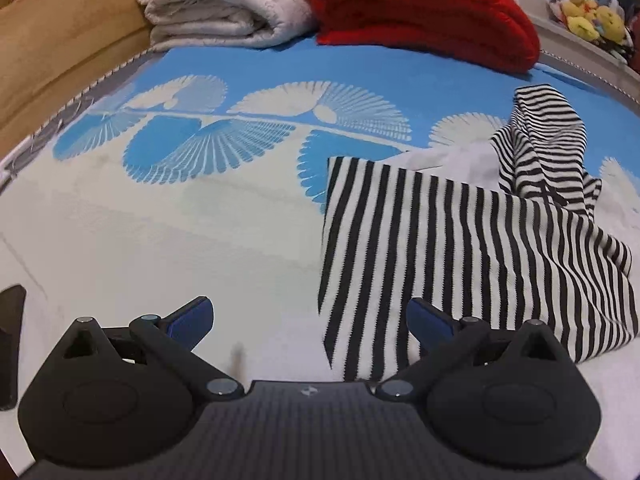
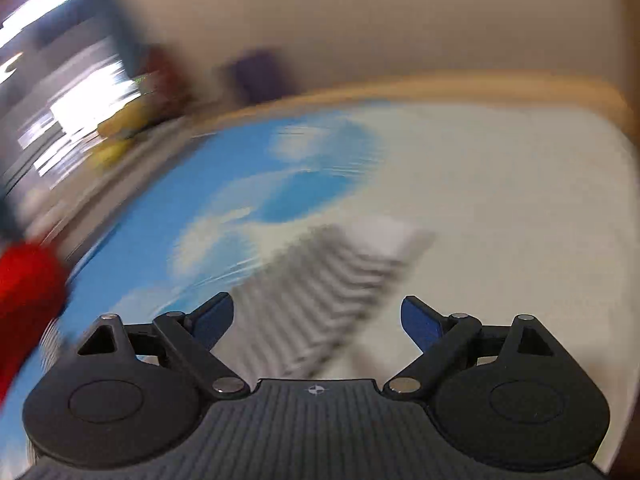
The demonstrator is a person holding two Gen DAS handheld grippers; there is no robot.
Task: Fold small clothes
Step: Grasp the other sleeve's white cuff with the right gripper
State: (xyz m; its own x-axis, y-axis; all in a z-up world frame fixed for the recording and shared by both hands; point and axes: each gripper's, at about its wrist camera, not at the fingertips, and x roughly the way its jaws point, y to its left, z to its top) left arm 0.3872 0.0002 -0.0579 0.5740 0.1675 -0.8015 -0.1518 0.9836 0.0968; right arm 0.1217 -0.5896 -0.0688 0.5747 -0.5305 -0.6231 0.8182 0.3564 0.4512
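Striped garment point(image 1: 460, 248): soft, light, prob floppy. Best grabbed at near-left corner, by left gripper point(image 1: 310, 326). Left and right gripper point(image 2: 316, 320) jaws spread, nothing held.

Folded white blanket point(image 1: 224, 4), red blanket point(image 1: 424, 12), blue-patterned bedspread point(image 1: 240, 136), stuffed toys point(image 1: 592, 16)

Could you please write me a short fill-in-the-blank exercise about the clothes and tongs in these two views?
1. The garment lying on the bedspread has black and white ____.
2. The folded blanket behind it, beside the cream one, is ____ in colour.
3. Both the left tongs and the right tongs stand ____, holding nothing.
4. The right wrist view is heavily ____, so the garment there shows only as a smear.

Missing words: stripes; red; open; blurred
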